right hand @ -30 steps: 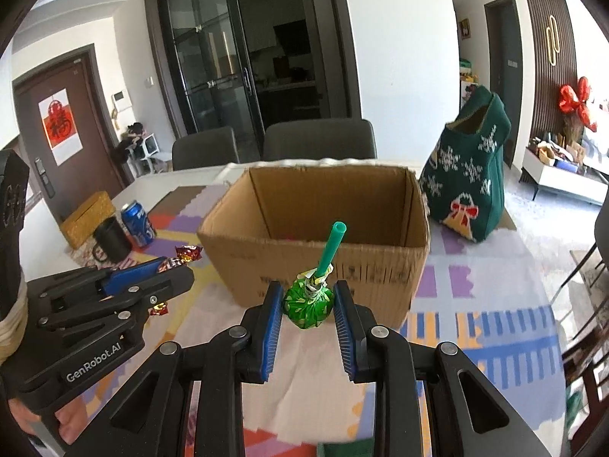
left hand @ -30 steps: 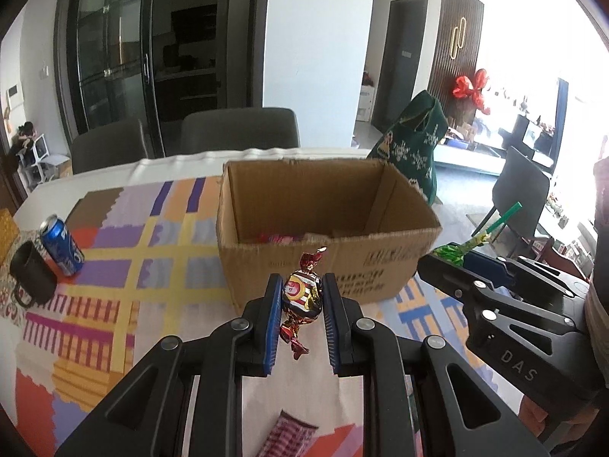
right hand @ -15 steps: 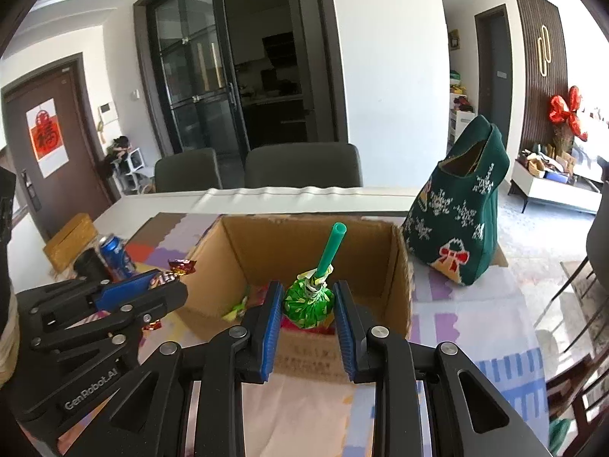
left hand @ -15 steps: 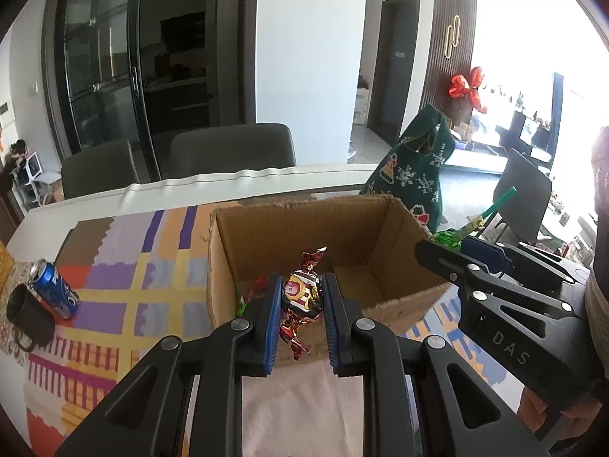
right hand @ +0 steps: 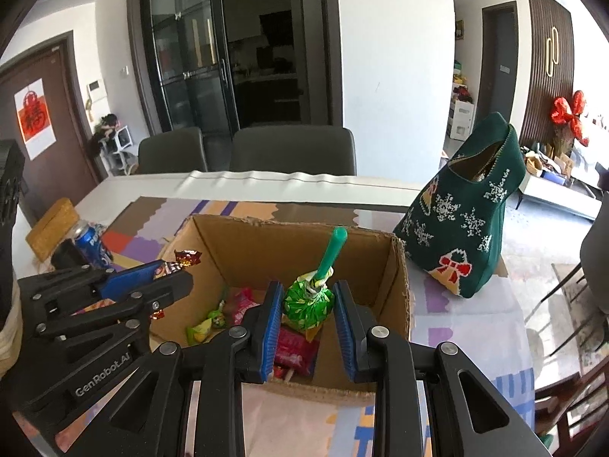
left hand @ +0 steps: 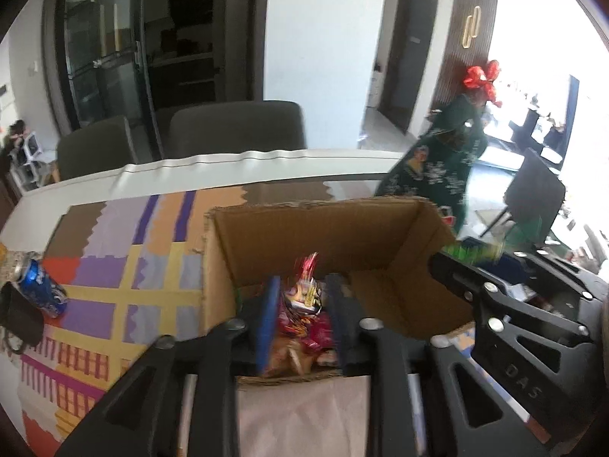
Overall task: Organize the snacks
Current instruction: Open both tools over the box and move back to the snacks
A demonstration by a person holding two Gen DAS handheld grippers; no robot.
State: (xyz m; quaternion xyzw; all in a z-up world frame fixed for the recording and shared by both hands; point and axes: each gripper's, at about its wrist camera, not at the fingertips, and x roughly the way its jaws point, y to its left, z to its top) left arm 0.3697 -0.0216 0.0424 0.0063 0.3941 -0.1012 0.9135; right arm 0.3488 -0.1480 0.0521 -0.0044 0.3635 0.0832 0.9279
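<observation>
The open brown cardboard box [right hand: 304, 243] serves as the landmark. Nearest, over its front wall, the left gripper [left hand: 298, 320] has its jaws opening around a red-and-gold foil-wrapped candy [left hand: 304, 297]. The candy sits between the blue pads, but motion blur hides whether they press on it. From the right wrist view only the candy's twisted end shows past that gripper's fingers [right hand: 167, 285].

Also over the front wall, toward the box's right side, the right gripper [right hand: 307, 320] stands narrow, clamped on a green foil-wrapped lollipop with a teal stick [right hand: 309, 301]. The stick tilts up over the box opening.

Down inside the box lie loose wrapped sweets in green, pink and red [right hand: 236, 308]. The gripper fingers cover part of them and their number cannot be made out. The box's front edge is hidden behind both tools; the back rim and right wall stand clear, and the right half of the box floor is bare cardboard.

Left of the box, well apart, a blue soda can [right hand: 89, 242] stands beside a black mug [left hand: 19, 316] that the frame edge cuts off. The patchwork tablecloth in purple, yellow and orange [left hand: 114, 266] lies bare between them and the box.

Right of the box, just beside its far corner, stands a dark green knitted stocking-shaped bag with white snowflakes [right hand: 475, 221]. Beyond the box, two grey upholstered chairs [right hand: 293, 152] line the table's far edge.
</observation>
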